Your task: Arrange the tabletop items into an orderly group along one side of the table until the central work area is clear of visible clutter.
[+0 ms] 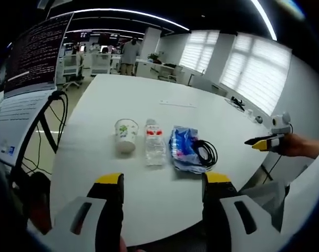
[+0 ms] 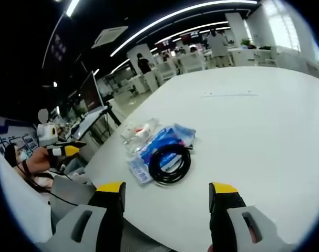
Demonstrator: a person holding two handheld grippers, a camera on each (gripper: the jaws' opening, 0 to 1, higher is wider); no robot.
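The left gripper point(image 1: 162, 197) and right gripper point(image 2: 167, 205) are held wide, with nothing in them. At twelve o'clock, near the round white table's point(image 1: 164, 105) edge, a coiled black cable point(image 1: 205, 152) is laid on a crinkly blue plastic packet point(image 1: 183, 149), beside a clear plastic water bottle point(image 1: 154, 144) and a white paper cup point(image 1: 126, 136). The cup is probably light and easily crushed, so its sides should be squeezed gently.

No words can be read here

The big screen point(image 1: 35, 52) past the table's left edge is full of tiny lines of writing, too small to read. The bottle point(image 1: 155, 142) has a red label and the paper cup point(image 1: 126, 135) a green picture, both too blurry.
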